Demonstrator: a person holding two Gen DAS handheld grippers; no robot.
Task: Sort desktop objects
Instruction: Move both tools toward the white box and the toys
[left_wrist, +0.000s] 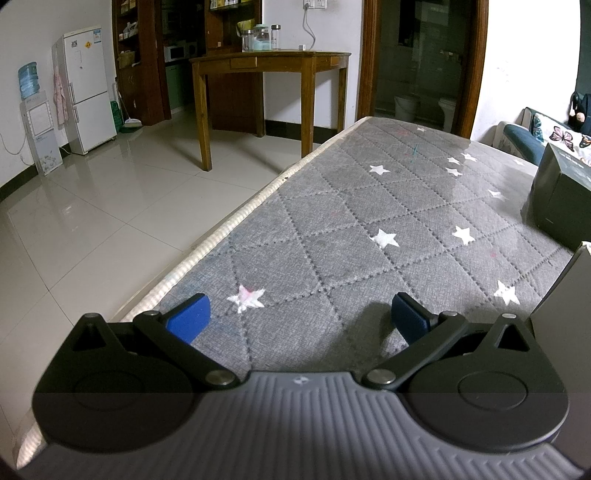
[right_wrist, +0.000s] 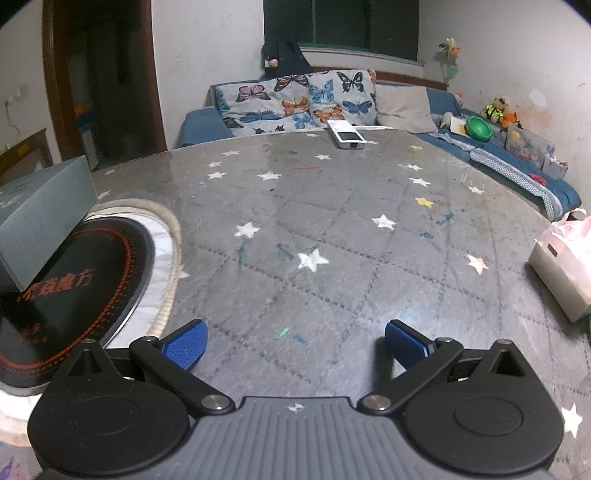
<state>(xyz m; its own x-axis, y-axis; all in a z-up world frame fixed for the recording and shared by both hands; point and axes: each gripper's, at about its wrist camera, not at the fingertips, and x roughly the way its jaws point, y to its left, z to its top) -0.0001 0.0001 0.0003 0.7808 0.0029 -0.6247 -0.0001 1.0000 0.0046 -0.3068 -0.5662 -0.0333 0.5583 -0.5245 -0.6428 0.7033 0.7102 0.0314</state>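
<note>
White remote (right_wrist: 346, 136) lies flat at far edge of surface (right_wrist: 332, 229), well apart from grey box (right_wrist: 40, 218) at left (resting partly on a black round disc (right_wrist: 74, 280)). White box (right_wrist: 561, 273) at right edge.

**Grey star-print table and what lies on it**

The table (right_wrist: 332, 229) is covered in a grey quilted cloth with white stars, a few yellow ones, and scattered paint marks; a cream braided edge (left_wrist: 221, 229) borders it at 9 o'clock in the left wrist view. In the right wrist view, a white remote (right_wrist: 346, 135) lies at 12 o'clock near the far edge. At 9 o'clock a black round hob (right_wrist: 74, 280) with orange markings is set in a pale ring, and a grey box (right_wrist: 40, 218) rests partly on it. A cream box (right_wrist: 561, 269) with pink plastic sits at 3 o'clock.
</note>
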